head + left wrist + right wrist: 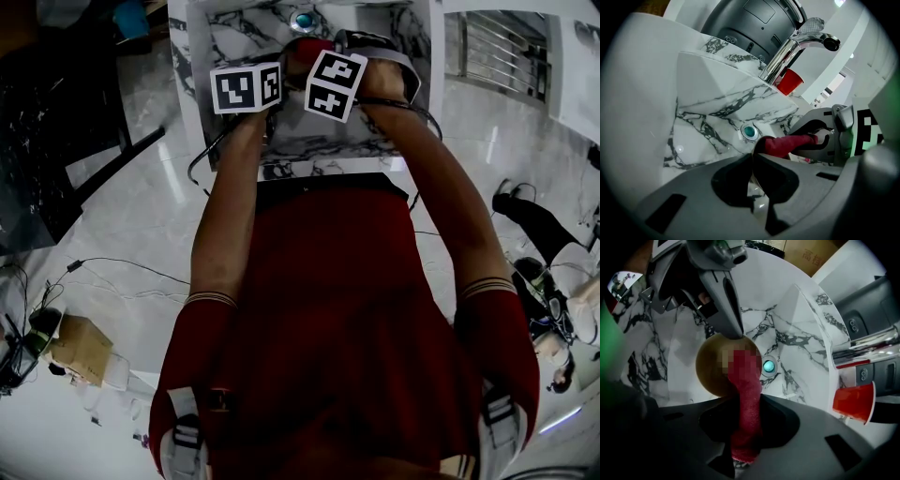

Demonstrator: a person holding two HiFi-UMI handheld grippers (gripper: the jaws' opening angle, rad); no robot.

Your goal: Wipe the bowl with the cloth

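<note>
Brass-coloured bowl [712, 364] sits over the white marble-veined sink [708, 84], just beside the teal drain [768, 366], which is at about 3 o'clock from it in the right gripper view. The left gripper [752, 157] comes in from roughly 11 o'clock there and pinches the bowl's rim at 12 o'clock. Its jaws are nearly together, with only that thin edge between them, so it's holding the bowl. Can't tell if the bowl's bottom actually touches the basin.

The right gripper [747, 401] is clamped on a rolled-up red cloth [746, 413]. The cloth runs out of the jaws from 6 o'clock and up over the near rim into the bowl, on its right half. Where the cloth ends inside is under a mosaic patch, so no idea there.

Other stuff: a chrome faucet [792, 51] arches over the sink at 1 o'clock in the left gripper view, with a red cup [789, 82] right behind its base. In the head view both marker cubes sit side by side at 12 o'clock.
</note>
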